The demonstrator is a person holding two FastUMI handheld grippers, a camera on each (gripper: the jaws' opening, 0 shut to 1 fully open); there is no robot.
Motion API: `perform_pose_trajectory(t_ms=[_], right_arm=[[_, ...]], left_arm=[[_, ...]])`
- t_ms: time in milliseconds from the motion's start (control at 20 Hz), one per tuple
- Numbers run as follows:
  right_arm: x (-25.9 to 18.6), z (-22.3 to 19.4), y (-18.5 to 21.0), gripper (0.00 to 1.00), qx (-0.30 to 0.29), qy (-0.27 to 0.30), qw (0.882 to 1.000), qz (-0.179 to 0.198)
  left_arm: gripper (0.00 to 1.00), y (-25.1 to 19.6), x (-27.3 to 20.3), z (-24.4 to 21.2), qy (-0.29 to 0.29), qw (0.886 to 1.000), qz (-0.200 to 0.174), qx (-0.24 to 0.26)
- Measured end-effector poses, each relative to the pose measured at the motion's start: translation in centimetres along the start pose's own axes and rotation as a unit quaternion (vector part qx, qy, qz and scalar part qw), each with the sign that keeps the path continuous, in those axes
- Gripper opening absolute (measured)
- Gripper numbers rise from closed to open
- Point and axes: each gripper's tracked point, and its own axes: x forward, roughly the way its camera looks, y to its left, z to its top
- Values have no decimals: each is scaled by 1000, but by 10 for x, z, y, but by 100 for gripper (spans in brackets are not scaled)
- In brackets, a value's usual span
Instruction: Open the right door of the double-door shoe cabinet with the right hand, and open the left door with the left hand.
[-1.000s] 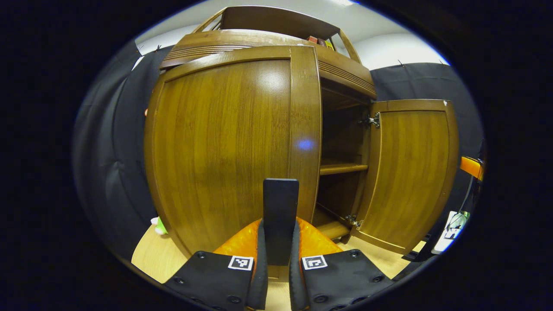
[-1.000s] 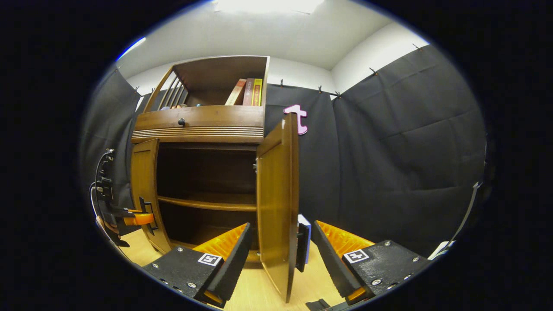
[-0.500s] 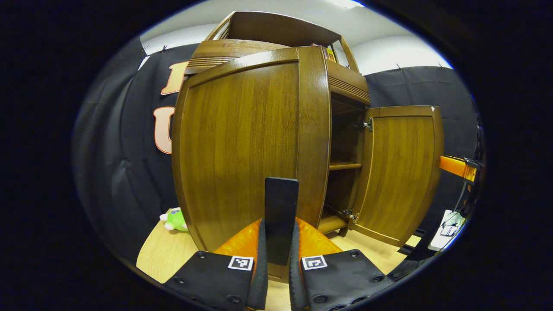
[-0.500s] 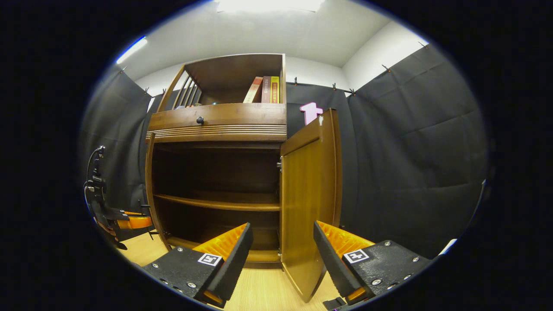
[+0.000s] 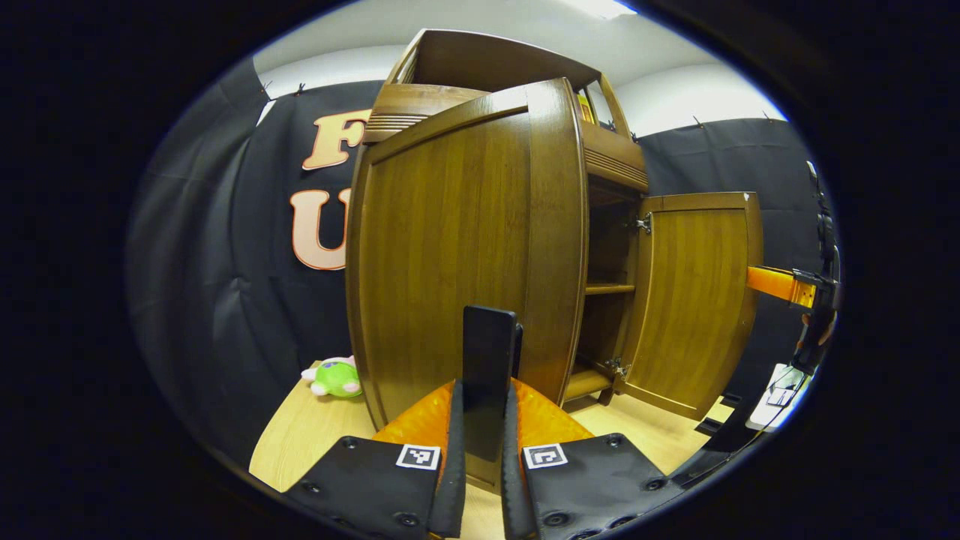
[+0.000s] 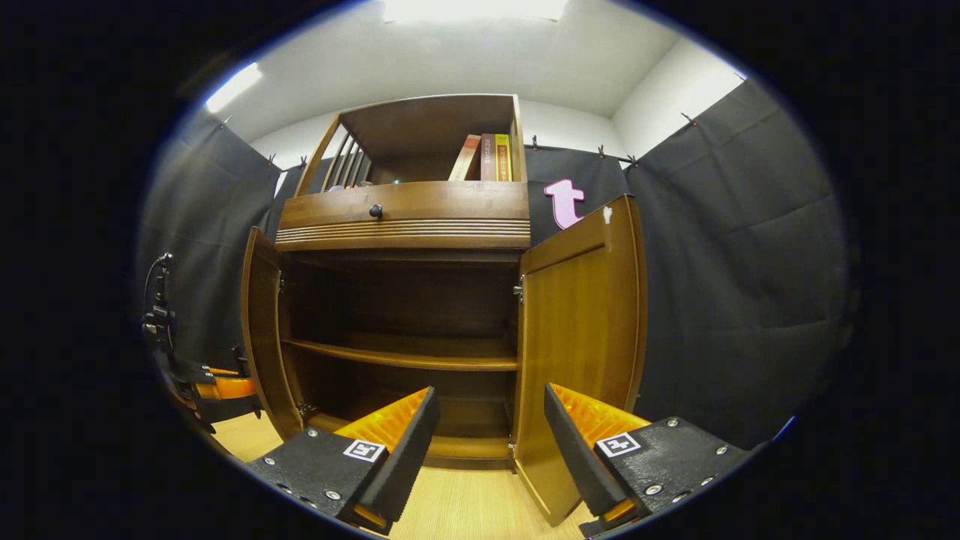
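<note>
The left hand-held gripper [image 5: 484, 450] is closed on the upright black bar handle [image 5: 488, 375] at the free edge of the brown wooden left door [image 5: 450, 255] of the double-door shoe cabinet [image 6: 409, 225], both fingers pressing its sides. The handle's long axis runs vertically, directly ahead of the fingers; the door's hinge edge lies far and to the left, so any further swing runs leftward about that edge. The brown wooden right door [image 6: 581, 337] stands swung open, just beyond the right hand-held gripper [image 6: 491, 442], whose fingers are spread and hold nothing. Both doors appear nearly fully open. The cabinet rests on the pale wooden floor [image 6: 465, 510].
</note>
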Motion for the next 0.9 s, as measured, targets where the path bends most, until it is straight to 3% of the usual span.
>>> perform_pose_trajectory(t_ms=[250, 300, 450, 650, 700, 750, 850, 900], right_arm=[[3, 2, 17, 97, 2, -1, 1000, 17], [3, 2, 20, 98, 2, -1, 1000, 20], [1, 5, 31, 97, 1, -6, 1000, 30], [0, 8, 44, 98, 0, -11, 999, 43], [0, 8, 45, 87, 0, -11, 999, 45], [0, 8, 46, 98, -1, -11, 999, 46], [0, 8, 47, 98, -1, -12, 999, 45], [0, 9, 47, 87, -1, -12, 999, 45]], left_arm=[[27, 22, -18, 1, -3, 999, 36, 7], [19, 28, -21, 1, -3, 999, 44, 16], [18, 48, -31, 5, -5, 998, 62, 26], [18, 60, -39, 4, -1, 998, 62, 14], [18, 64, -40, 3, -1, 998, 62, 14], [17, 66, -42, 3, 0, 998, 64, 14], [17, 71, -44, 2, 0, 998, 66, 17], [17, 73, -44, 2, 1, 998, 67, 18]])
